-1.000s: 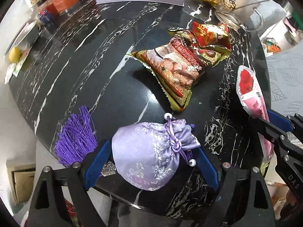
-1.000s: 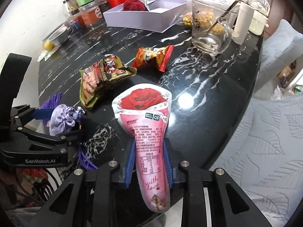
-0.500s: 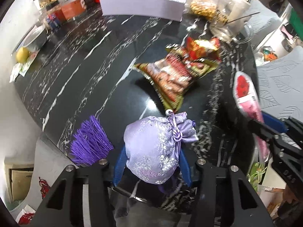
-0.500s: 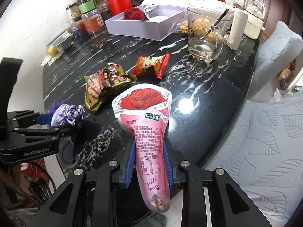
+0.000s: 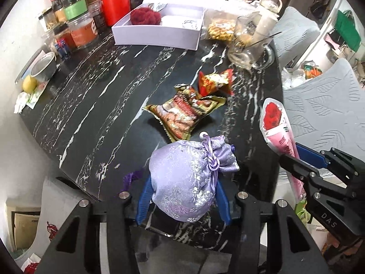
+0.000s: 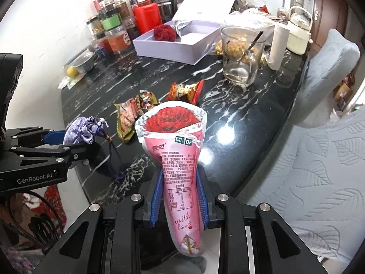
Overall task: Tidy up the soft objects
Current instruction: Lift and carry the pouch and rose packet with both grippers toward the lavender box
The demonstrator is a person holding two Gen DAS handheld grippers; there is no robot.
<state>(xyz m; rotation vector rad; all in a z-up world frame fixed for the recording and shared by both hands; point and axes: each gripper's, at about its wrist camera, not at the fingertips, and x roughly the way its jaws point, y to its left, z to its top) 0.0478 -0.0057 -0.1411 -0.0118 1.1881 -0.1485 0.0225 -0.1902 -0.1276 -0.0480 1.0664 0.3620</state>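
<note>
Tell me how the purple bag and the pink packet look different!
The purple bag is round, puffy cloth tied with a cord; the pink packet is long, flat, shiny plastic. The bag has a silvery flower pattern; the packet has a red rose picture and printed words. The bag is in the left tool; the packet is in the right tool. Both are squeezed between blue pads.

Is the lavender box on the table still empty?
No, a dark red fuzzy ball lies in the open lavender box's left compartment.
</note>
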